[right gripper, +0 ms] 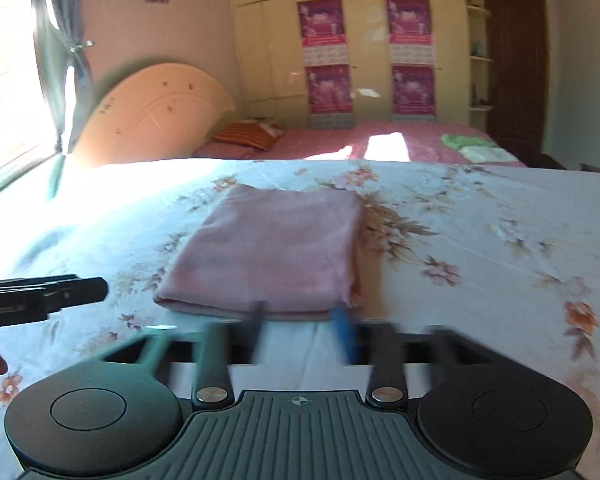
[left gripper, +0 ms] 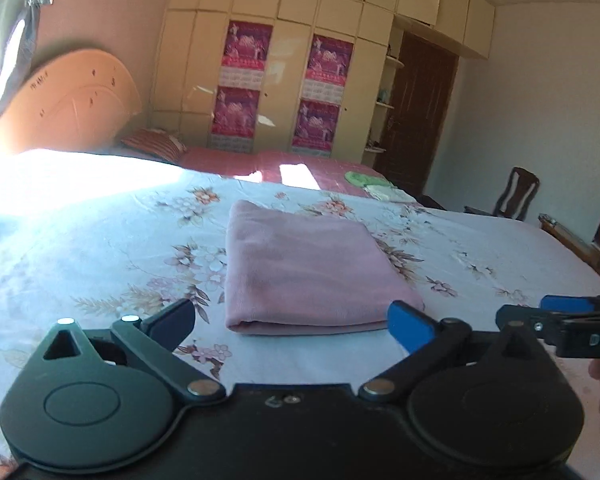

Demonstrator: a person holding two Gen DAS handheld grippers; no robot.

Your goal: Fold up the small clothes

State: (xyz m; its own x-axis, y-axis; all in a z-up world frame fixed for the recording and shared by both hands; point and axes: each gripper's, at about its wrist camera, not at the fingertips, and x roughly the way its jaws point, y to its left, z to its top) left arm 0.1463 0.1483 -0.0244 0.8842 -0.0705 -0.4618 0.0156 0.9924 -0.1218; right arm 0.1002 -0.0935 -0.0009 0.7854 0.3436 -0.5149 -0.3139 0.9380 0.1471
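Observation:
A pink garment point(left gripper: 304, 268) lies folded into a flat rectangle on the floral bedsheet point(left gripper: 100, 248); it also shows in the right wrist view point(right gripper: 272, 248). My left gripper point(left gripper: 292, 326) is open and empty, its fingers spread either side of the garment's near folded edge, just short of it. My right gripper point(right gripper: 300, 330) is blurred by motion; its fingers stand apart, empty, just before the garment's near edge. The right gripper also shows at the right edge of the left wrist view point(left gripper: 568, 320), and the left gripper at the left edge of the right wrist view point(right gripper: 44, 296).
A second bed with a pink cover point(right gripper: 380, 140) stands behind, with folded green and white clothes point(right gripper: 476, 148) and a striped pillow point(right gripper: 248, 132) on it. A wardrobe point(right gripper: 360, 40), a door point(right gripper: 512, 60) and a chair point(left gripper: 516, 196) are further off.

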